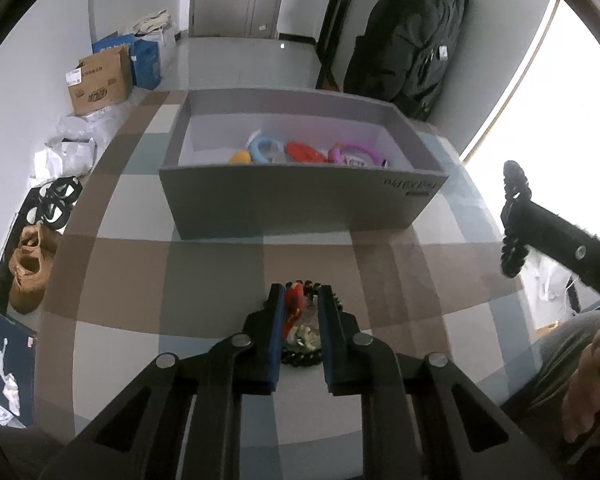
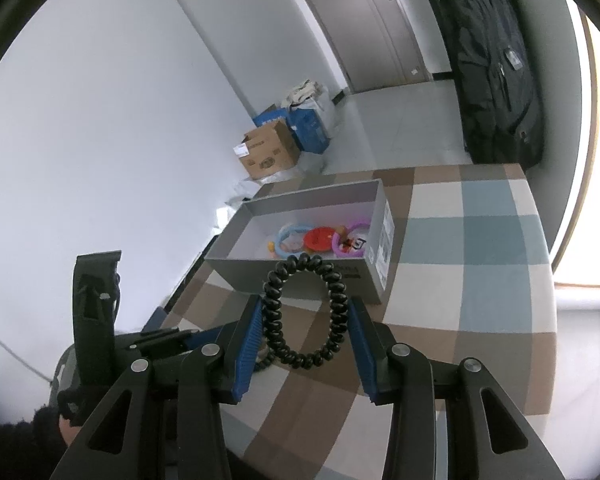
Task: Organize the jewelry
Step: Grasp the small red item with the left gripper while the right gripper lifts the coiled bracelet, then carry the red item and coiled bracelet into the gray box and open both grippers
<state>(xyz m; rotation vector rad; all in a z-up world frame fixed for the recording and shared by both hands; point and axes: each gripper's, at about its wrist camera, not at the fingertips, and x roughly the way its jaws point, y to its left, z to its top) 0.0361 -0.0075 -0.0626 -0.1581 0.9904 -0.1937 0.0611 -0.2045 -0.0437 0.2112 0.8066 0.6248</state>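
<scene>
A grey open box [image 1: 300, 200] stands on the checked table and holds blue [image 1: 265, 147], red [image 1: 305, 153] and purple [image 1: 354, 152] rings; it also shows in the right wrist view [image 2: 300, 276]. My left gripper [image 1: 300, 300] is low over the table, its fingers closed around a red-and-black trinket bracelet [image 1: 295, 308] with a gold charm. My right gripper [image 2: 305, 312] is shut on a black spiral coil ring [image 2: 304, 312], held in the air short of the box. That ring also shows at the right of the left wrist view [image 1: 514, 220].
The checked tablecloth [image 1: 140, 272] covers the table. Cardboard and blue boxes [image 1: 100, 80] sit on the floor at the back left. Shoes [image 1: 32, 264] lie at the left. A black coat [image 1: 412, 40] hangs at the back right.
</scene>
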